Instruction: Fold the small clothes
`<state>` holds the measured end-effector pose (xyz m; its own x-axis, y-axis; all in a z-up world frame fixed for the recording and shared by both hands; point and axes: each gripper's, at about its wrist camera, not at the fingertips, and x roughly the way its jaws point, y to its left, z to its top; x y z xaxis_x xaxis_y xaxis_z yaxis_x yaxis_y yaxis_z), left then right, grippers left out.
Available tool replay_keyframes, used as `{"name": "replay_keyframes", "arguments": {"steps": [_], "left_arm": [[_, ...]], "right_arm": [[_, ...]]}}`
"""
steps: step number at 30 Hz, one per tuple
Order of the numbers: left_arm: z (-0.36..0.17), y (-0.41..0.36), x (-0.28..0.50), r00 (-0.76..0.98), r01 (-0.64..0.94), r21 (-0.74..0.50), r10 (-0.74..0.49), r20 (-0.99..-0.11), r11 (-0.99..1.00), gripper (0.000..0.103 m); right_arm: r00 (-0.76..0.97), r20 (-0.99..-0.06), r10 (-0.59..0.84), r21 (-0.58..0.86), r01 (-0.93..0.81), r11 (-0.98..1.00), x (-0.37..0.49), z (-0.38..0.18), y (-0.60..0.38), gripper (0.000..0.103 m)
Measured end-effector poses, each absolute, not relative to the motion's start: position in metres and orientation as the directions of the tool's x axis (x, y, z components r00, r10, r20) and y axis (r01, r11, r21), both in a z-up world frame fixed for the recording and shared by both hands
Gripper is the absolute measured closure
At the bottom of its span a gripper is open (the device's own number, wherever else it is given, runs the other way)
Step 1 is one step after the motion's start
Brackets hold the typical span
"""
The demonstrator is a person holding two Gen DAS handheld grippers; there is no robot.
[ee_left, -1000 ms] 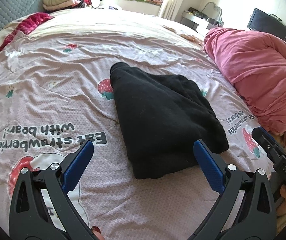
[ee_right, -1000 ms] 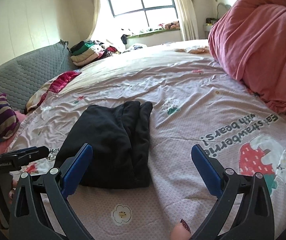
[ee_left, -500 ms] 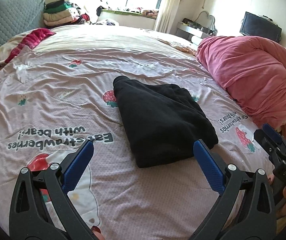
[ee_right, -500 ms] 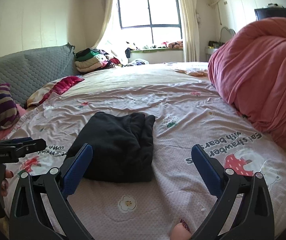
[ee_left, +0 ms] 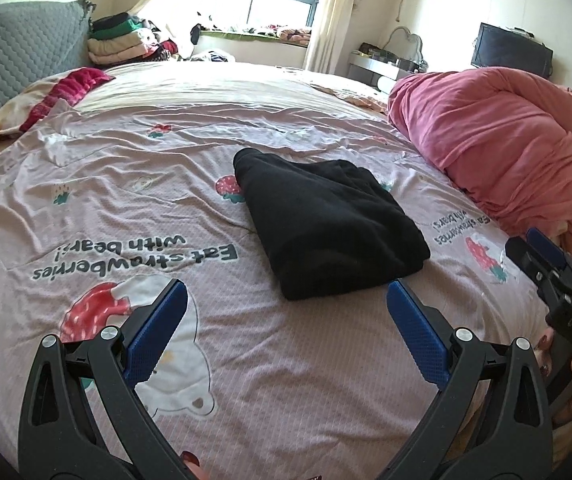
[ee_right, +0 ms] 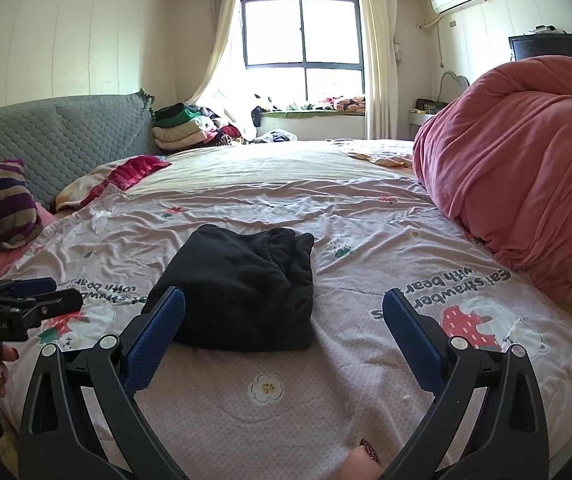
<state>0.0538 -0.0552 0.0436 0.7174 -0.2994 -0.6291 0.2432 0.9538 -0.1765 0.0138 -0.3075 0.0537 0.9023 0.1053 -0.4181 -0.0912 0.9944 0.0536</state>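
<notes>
- Sunlit bedroom: one wide bed under a pink strawberry-print sheet [ee_left: 286,380], one window [ee_right: 302,36] beyond its far edge.
- One folded black garment [ee_left: 326,224] lies near the bed's middle, bare sheet on every side.
- One rumpled pink duvet [ee_left: 494,148] is heaped along the right edge, apart from the garment.
- One stack of folded clothes [ee_right: 181,128] sits past the far left corner.
- Two grippers: left gripper [ee_left: 286,304] and right gripper [ee_right: 283,304], both jaws spread wide and holding nothing, above the near edge.
</notes>
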Motion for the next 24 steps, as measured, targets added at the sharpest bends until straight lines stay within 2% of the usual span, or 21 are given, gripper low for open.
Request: {"name": "replay_keyframes", "arguments": {"steps": [10, 24], "left_arm": [[0.023, -0.054, 0.039, 0.707, 0.246, -0.178, -0.302, -0.639, 0.953, 0.009], [-0.006, -0.050, 0.040, 0.700, 0.223, -0.180, -0.286, -0.654, 0.958, 0.009]], "right_arm": [[0.905, -0.416, 0.089, 0.060, -0.070, 0.996, -0.004, 0.037, -0.309, 0.005], [0.854, -0.513, 0.088, 0.072, -0.060, 0.996, -0.002, -0.017, -0.306, 0.005]]}}
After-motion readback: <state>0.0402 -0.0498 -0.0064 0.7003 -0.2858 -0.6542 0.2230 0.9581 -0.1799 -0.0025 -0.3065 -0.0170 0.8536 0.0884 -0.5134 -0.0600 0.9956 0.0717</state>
